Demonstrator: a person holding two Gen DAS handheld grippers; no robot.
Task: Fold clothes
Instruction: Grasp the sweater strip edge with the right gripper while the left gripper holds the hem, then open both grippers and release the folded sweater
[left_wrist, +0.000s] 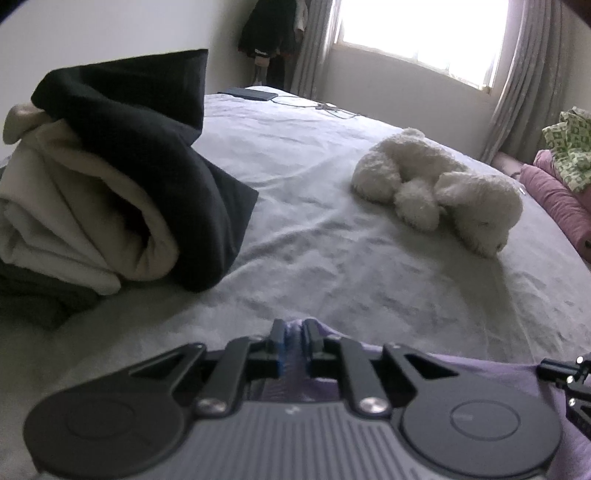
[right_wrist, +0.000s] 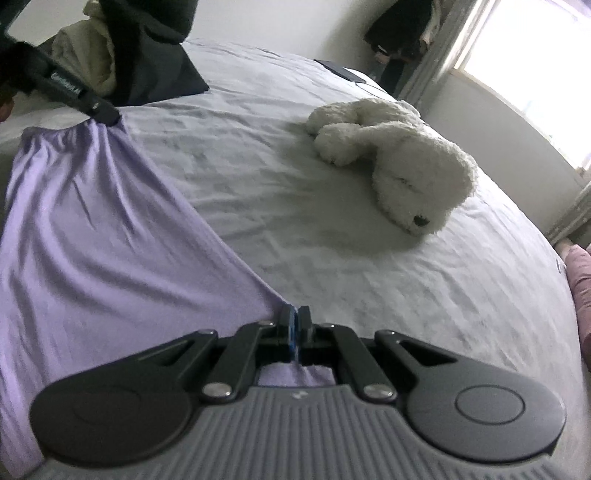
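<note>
Two tools had the lilac garment (right_wrist: 96, 229) by its far edge, one at each corner, so that the cloth lay stretched flat on the bed (right_wrist: 369, 288) between them rather than bunched. My right tool (right_wrist: 294, 317) was pressed together on the corner at about 6 o'clock in its own view, a fold of fabric showing behind the fingers; I held it there to keep tension across the hem. My left tool (left_wrist: 293, 332) was nearly closed, with lilac cloth caught in the narrow gap. From the right wrist view that left tool sat at 10 o'clock, pinching the gathered corner, where the creases fanned out from the grip. The garment spread from there toward 8 o'clock, hanging off the near side of the bed. I judged this a ready hold for carrying the edge over in a fold. The plush toy (left_wrist: 439, 192) lay at 2 o'clock in the left view, well apart from the cloth, and the pile of dark and cream clothes (left_wrist: 110, 173) sat at 10 o'clock, clear of the fold path.
</note>
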